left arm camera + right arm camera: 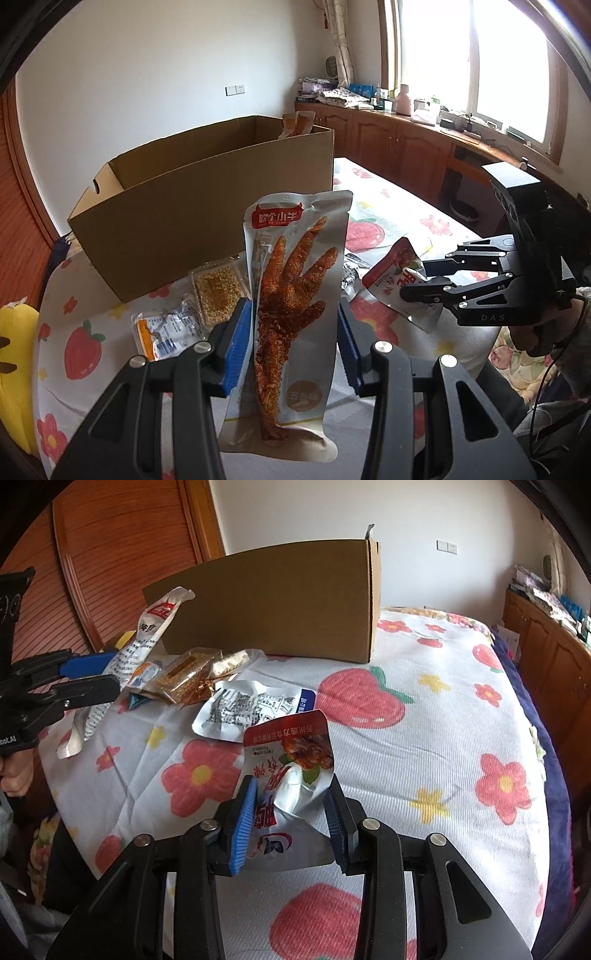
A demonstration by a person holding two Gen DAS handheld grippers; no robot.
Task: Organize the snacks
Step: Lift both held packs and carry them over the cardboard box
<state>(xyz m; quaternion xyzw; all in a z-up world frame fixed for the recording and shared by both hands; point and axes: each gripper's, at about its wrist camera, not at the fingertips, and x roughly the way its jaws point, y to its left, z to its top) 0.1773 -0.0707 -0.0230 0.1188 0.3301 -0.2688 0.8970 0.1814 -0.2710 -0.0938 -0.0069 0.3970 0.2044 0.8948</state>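
My left gripper (293,306) is shut on a tall silver chicken-foot snack packet (295,302), which it holds upright above the table. The same packet (147,627) and the left gripper (110,674) show at the left of the right wrist view. A crumpled red-and-silver snack packet (291,771) is pinched in my right gripper (293,786), just above the cloth. In the left wrist view, that packet (395,273) and the right gripper (413,280) sit at the right. An open cardboard box (207,214) stands behind, with orange packets (299,123) poking up at its far corner.
Loose snacks lie in front of the box (277,602): a sesame bar pack (218,291), a white-and-orange packet (166,328) and a silver pouch (251,709). The strawberry-print cloth (424,738) covers the surface. A yellow plush (14,369) sits at the left edge, and wooden cabinets (399,147) line the window.
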